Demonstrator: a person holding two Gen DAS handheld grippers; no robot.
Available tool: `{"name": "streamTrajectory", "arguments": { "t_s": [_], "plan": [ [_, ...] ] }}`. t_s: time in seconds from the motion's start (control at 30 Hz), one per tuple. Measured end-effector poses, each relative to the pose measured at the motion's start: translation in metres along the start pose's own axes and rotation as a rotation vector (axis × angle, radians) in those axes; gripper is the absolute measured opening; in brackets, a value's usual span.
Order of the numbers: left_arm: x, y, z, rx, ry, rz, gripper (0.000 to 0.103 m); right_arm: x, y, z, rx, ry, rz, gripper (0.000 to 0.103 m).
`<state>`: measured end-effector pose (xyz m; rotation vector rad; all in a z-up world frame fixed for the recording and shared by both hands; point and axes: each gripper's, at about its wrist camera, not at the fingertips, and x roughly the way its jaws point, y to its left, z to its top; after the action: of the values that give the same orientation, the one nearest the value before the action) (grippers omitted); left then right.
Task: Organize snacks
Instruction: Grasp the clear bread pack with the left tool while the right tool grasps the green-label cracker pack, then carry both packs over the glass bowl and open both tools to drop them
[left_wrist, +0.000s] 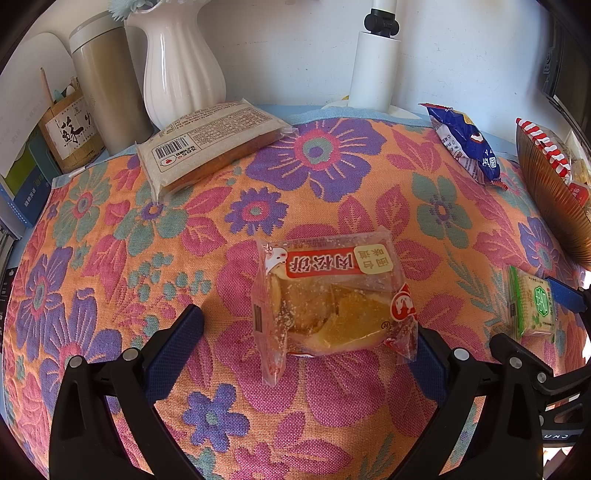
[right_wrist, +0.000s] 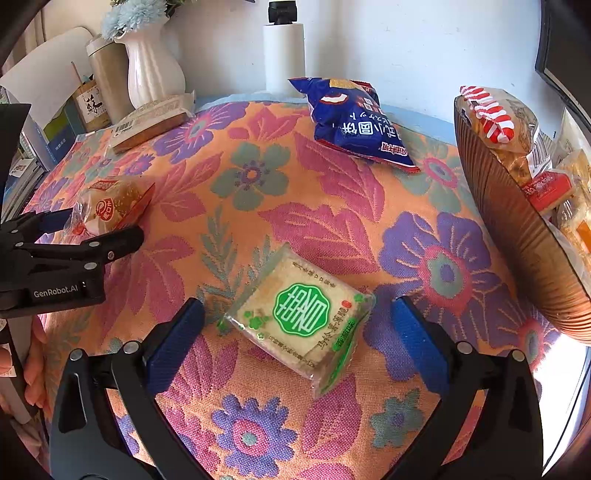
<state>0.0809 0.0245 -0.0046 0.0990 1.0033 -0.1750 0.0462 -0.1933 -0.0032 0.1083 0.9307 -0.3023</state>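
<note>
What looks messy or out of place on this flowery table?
Snack packets lie scattered across the cloth rather than in the brown bowl, which already holds several. The blue bag and tan packet sit askew near the wall. A red-labelled pastry and a green cracker pack each lie between open grippers. Nothing looks spilled or torn.

The right gripper (right_wrist: 297, 332) stands wide open, its 2 blue pads on either side of a green-labelled cracker packet (right_wrist: 299, 319) lying on the floral cloth (right_wrist: 332, 221). At left, the left gripper (right_wrist: 88, 225) brackets a red-labelled pastry packet (right_wrist: 110, 208). A blue snack bag (right_wrist: 354, 122) lies farther back, near a ribbed brown bowl (right_wrist: 517, 229) holding snacks.
</note>
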Motion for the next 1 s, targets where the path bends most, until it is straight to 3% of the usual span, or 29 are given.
{"name": "streamTrajectory", "arguments": {
  "t_s": [0.33,0.4,0.43,0.47,0.5,0.6,0.73,1.0],
  "plan": [
    [-0.002,0.001,-0.001,-0.001,-0.002,-0.002,0.098,-0.001,0.0,0.0,-0.003,-0.007,-0.001,0.1],
    [-0.003,0.002,-0.002,-0.005,-0.009,-0.01,0.098,-0.006,0.001,-0.001,0.002,-0.04,-0.006,0.089],
    [-0.005,0.004,-0.002,-0.018,-0.023,-0.023,0.096,-0.01,0.0,-0.003,0.013,-0.063,-0.014,0.07],
    [-0.011,0.007,-0.003,-0.037,-0.05,-0.038,0.08,-0.012,-0.002,-0.003,0.023,-0.071,-0.002,0.066],
    [-0.015,0.011,-0.004,-0.057,-0.076,-0.046,0.055,-0.013,-0.005,-0.003,0.033,-0.079,0.025,0.065],
    [-0.019,0.024,-0.006,-0.113,-0.098,-0.083,0.052,-0.02,-0.013,-0.005,0.072,-0.123,0.081,0.064],
    [-0.024,0.02,-0.007,-0.097,-0.12,-0.063,0.051,-0.022,-0.02,-0.005,0.101,-0.146,0.154,0.064],
    [-0.029,0.023,-0.005,-0.114,-0.153,-0.02,0.051,-0.028,-0.024,-0.009,0.118,-0.185,0.212,0.065]
  ]
}}
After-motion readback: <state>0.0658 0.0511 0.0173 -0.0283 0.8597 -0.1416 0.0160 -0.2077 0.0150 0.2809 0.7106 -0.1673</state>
